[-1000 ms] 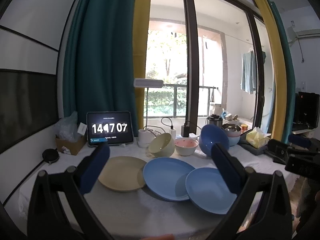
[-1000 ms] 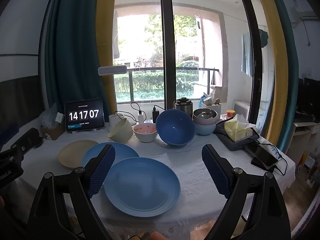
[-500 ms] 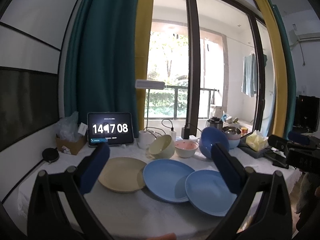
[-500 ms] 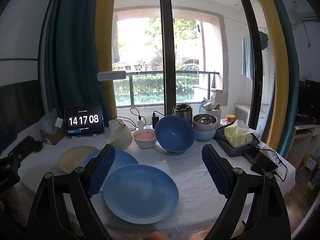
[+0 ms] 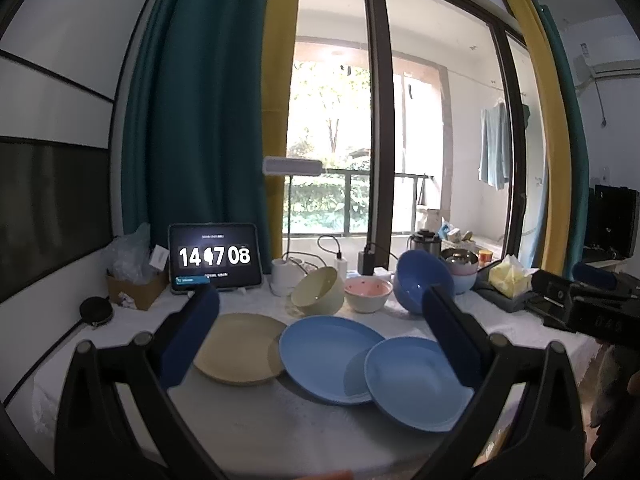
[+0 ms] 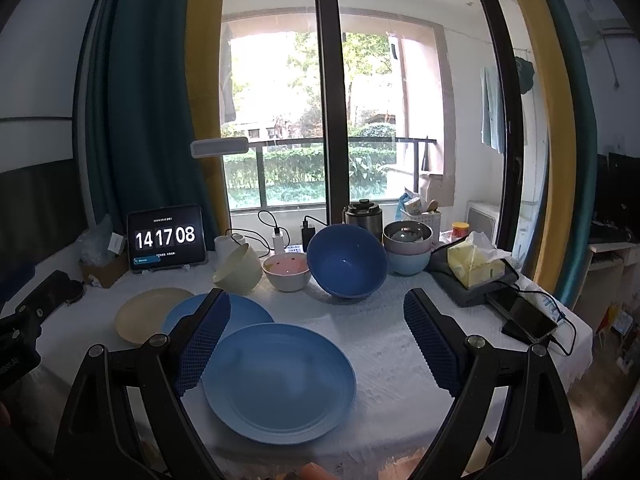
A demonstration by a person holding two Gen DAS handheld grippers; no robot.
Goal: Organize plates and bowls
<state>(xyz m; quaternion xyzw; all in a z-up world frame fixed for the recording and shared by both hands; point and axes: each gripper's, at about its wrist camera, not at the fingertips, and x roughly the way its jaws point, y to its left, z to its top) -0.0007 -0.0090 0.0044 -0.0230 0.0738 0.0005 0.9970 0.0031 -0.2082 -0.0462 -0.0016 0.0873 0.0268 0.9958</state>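
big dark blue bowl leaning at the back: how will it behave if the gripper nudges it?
The dark blue bowl sits tilted on its rounded side, so a nudge would probably rock or roll it. It looks rigid and smooth, so the pads may slip. The pink bowl stands close by, so contact seems likely.

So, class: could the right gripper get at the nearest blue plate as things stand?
Probably yes: the right gripper is open above the nearest blue plate, with nothing between them.

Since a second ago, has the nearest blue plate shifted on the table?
No. The nearest blue plate still overlaps the blue plate behind it equally and keeps its gap to the tilted dark blue bowl.
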